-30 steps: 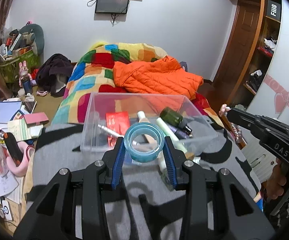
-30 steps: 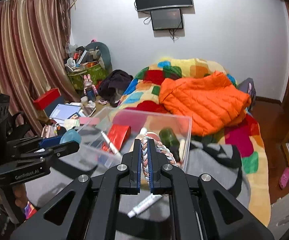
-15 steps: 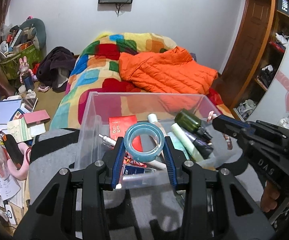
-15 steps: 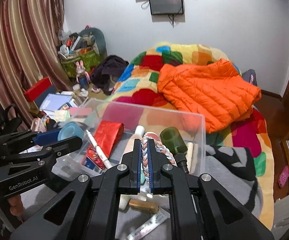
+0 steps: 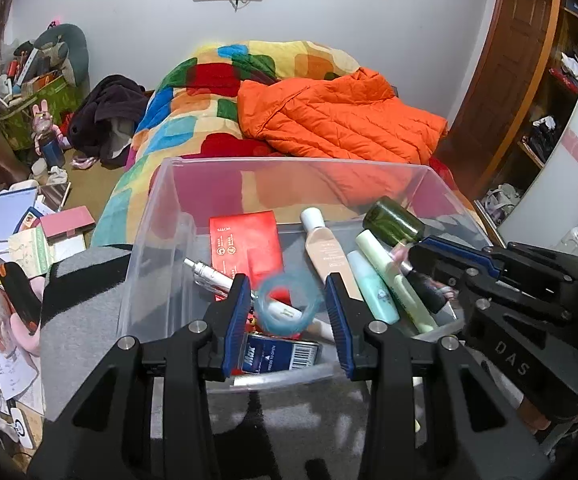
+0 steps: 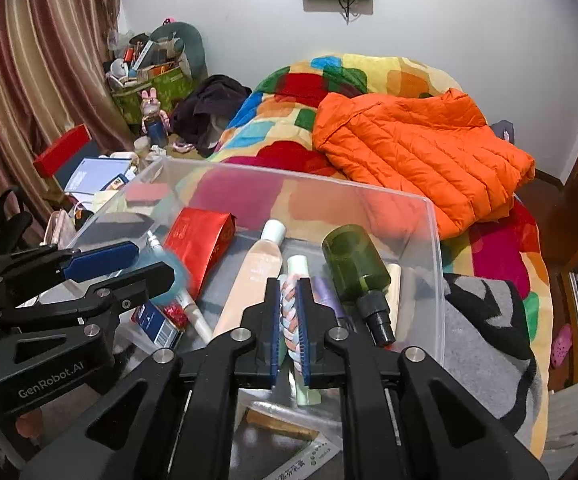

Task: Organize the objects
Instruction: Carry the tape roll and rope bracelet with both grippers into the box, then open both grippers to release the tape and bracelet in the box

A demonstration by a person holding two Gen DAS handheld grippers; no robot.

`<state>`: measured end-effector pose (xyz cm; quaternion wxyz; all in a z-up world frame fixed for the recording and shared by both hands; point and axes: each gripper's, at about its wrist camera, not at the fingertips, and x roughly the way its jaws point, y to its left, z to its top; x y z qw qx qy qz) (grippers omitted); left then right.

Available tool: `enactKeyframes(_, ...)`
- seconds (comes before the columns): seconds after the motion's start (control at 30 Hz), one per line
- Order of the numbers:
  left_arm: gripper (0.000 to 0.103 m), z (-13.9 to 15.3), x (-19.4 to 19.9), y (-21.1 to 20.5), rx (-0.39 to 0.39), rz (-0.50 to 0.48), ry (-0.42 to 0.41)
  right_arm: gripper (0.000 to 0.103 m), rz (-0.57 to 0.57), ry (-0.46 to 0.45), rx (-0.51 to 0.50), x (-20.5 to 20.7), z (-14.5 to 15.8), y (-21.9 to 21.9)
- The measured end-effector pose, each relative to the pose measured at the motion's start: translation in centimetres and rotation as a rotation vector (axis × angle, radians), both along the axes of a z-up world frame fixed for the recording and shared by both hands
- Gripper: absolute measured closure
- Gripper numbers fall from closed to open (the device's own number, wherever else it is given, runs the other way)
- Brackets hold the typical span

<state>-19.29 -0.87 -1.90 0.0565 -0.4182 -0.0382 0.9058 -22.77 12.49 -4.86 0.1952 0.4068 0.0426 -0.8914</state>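
Note:
A clear plastic bin [image 5: 297,164] [image 6: 289,178] stands on a grey and black blanket. It holds a red packet [image 5: 245,244], a green bottle [image 6: 353,264], a beige bottle [image 5: 325,252], mint tubes [image 5: 373,288] and a white pen [image 5: 209,276]. My left gripper [image 5: 287,316] [image 6: 149,266] hangs over the bin's near side. A blue tape ring [image 5: 289,304] shows blurred between its pads, with a gap on each side. My right gripper [image 6: 290,284] [image 5: 417,258] is over the bin's right part. Its jaws are opening, and a pink, white and blue braided cord [image 6: 290,312] still stands between the pads, touching both.
An orange jacket [image 5: 341,120] lies on a colourful quilt [image 5: 209,92] behind the bin. Books, boxes and bags crowd the floor [image 5: 29,232] on the left. A wooden door [image 5: 517,64] and shelves stand on the right. A ruler [image 6: 305,460] lies in front of the bin.
Both grippers moved forward and down over the bin. The tape ring came free of the left pads and sits lower and blurred. The right jaws parted slightly around the cord.

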Motion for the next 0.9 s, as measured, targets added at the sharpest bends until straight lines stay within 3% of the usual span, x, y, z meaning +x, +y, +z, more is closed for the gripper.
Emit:
enactKeyframes(0.1, 0.058, 0.7, 0.7, 0.4, -0.009, -0.003, 0.021, 0.081, 0.013, 0.007, -0.016, 0.5, 0.5, 0.2)
enactKeyframes(0.17, 0.047, 1.4, 1.2, 0.5, -0.018, 0.0, 0.043, 0.078, 0.014, 0.035, -0.012, 1.2, 1.2, 0.3)
enactKeyframes(0.37, 0.03, 3.6, 3.1, 0.7, -0.02, 0.009, 0.103, 0.067, 0.001, 0.101, -0.011, 3.2, 3.3, 1.2)
enactKeyframes(0.5, 0.02, 4.6, 4.6, 0.5, -0.006, 0.02, 0.131, 0.046, -0.026, 0.126, -0.038, 4.5, 4.3, 2.7)
enactKeyframes(0.7, 0.016, 3.8, 6.5, 0.8, -0.001, 0.014, 0.12, 0.045, -0.068, 0.153, 0.007, 7.0, 3.9, 4.5)
enactKeyframes(0.9, 0.016, 0.1, 7.1, 2.5, 0.029, -0.024, 0.013, 0.044, -0.081, 0.067, 0.009, 7.9, 0.9, 5.5)
